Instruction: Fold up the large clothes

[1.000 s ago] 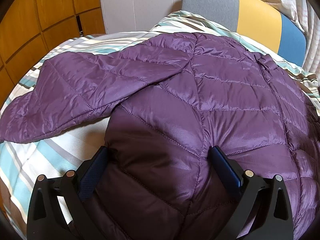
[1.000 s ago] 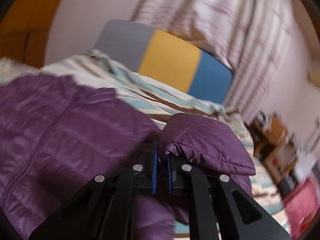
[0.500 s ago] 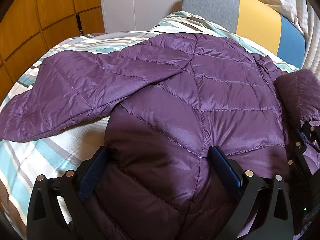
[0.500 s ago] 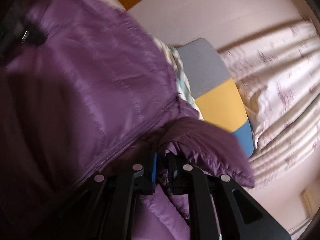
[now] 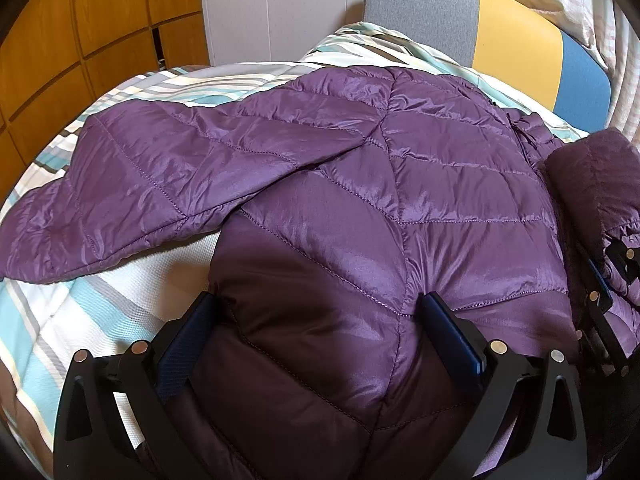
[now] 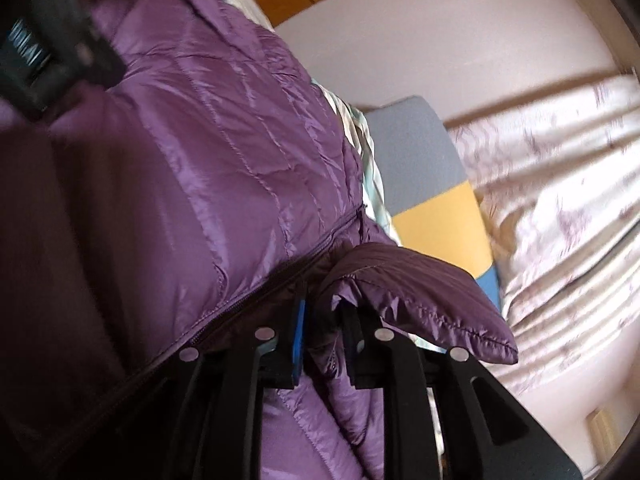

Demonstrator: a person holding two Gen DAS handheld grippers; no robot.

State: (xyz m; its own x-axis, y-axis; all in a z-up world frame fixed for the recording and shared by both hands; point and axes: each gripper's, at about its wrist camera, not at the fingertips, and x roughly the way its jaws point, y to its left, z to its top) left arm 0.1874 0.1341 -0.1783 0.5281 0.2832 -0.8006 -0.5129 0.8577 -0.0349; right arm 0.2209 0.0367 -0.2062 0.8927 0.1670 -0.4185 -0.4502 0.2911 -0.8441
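striped bedsheet (image 5: 60, 320) under purple jacket (image 5: 360, 200); wooden cabinets (image 5: 80, 40), curtain (image 6: 560, 200) behind.

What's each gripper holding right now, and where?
Right gripper: jaws just opening, purple puffer jacket's sleeve cuff between them, apparently not clamped. Left gripper: open, straddling the jacket body, gripping nothing.

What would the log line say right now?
jacket spread on bed | left hand-held gripper open over jacket | right hand-held gripper jaws just been opening, sleeve between
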